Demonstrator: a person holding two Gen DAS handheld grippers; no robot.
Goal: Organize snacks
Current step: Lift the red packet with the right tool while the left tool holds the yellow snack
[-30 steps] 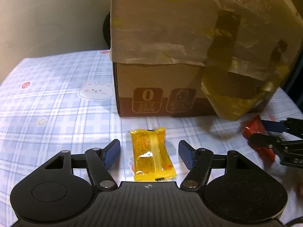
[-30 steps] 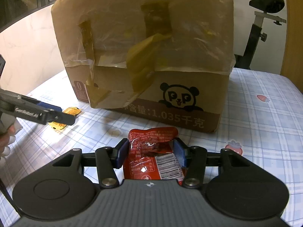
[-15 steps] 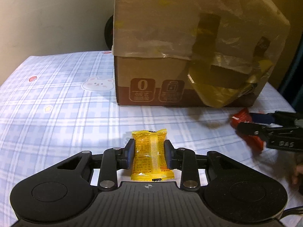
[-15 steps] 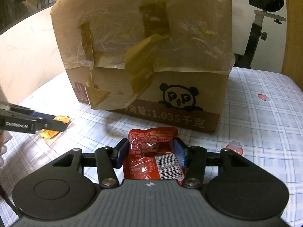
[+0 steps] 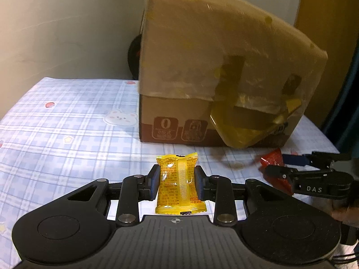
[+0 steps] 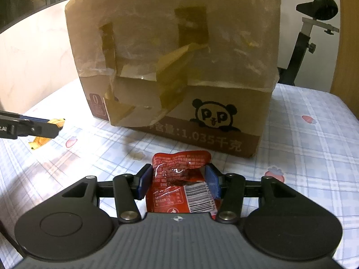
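"1.035" on cardboard box (image 6: 202, 139)

a blue-and-white checked cloth (image 5: 67, 121) with bear and strawberry prints is covering the surface; a pale wall (image 5: 67, 33) is standing behind it; a black exercise machine (image 6: 314, 29) is showing at the far right.

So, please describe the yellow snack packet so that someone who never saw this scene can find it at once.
Start at the big taped cardboard box standing on the blue checked cloth. In front of its near face the left gripper is shut on a small snack packet. It is bright yellow with a ribbed centre seam, unlike the red packet in the right gripper.
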